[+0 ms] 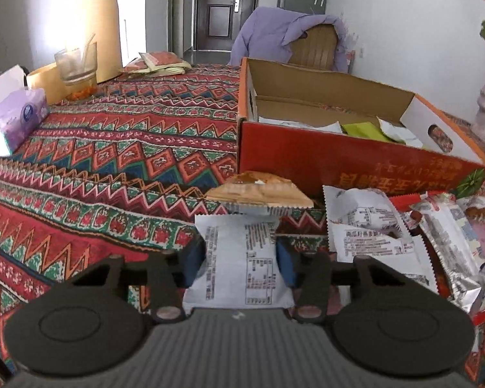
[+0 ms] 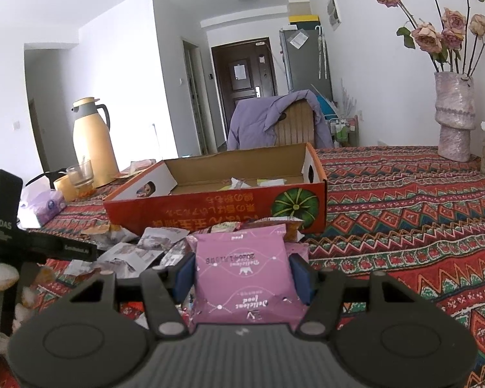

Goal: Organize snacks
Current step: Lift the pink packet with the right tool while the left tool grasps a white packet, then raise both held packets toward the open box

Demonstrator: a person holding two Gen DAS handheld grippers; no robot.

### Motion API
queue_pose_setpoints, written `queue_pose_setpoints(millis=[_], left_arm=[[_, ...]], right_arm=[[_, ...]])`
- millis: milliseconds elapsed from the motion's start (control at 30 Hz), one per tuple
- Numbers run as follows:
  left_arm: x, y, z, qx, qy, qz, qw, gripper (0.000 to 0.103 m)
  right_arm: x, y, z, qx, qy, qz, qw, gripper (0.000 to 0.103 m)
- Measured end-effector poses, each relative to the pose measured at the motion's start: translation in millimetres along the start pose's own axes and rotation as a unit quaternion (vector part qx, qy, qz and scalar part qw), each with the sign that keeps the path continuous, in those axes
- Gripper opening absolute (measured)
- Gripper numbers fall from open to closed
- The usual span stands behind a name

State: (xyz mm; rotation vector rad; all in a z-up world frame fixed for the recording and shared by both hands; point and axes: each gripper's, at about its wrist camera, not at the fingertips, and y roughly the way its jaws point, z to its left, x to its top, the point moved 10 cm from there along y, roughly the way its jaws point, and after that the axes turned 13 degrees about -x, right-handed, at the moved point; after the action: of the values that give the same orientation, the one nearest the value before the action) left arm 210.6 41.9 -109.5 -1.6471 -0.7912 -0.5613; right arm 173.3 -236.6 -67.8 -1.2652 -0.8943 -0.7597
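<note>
My left gripper (image 1: 241,260) is shut on a white snack packet (image 1: 241,255) with printed text, held above the patterned tablecloth. An orange snack packet (image 1: 258,190) lies just ahead of it. My right gripper (image 2: 242,273) is shut on a pink snack packet (image 2: 242,268). An open red cardboard box (image 1: 339,161) holds a few packets; it also shows in the right wrist view (image 2: 210,207). A pile of loose snack packets (image 1: 404,226) lies in front of the box and shows in the right wrist view (image 2: 139,252) too. The left gripper's body (image 2: 6,226) shows at the right wrist view's left edge.
A yellow thermos (image 2: 93,142), a glass cup (image 2: 79,173) and a tissue pack (image 1: 19,113) stand at the table's left. A vase with flowers (image 2: 454,116) stands at the back right. A chair with a purple jacket (image 2: 274,119) is behind the box.
</note>
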Motion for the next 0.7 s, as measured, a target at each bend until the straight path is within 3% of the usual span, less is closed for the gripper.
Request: queue_pose_setpoints(millis=[233, 700], left_arm=[[-1.0, -14.2, 4.3, 0.003, 0.005, -0.021, 0.9998, 0.046], [-8.1, -66.7, 0.9, -0.032, 0.018, -0.073, 0.9967, 0.046]], right_arm=[[-0.9, -2.4, 0.4, -0.001, 0.002, 0.000, 1.000, 0.061], [1.3, -5.4, 7.8, 0.004, -0.001, -0.007, 1.000, 0.061]])
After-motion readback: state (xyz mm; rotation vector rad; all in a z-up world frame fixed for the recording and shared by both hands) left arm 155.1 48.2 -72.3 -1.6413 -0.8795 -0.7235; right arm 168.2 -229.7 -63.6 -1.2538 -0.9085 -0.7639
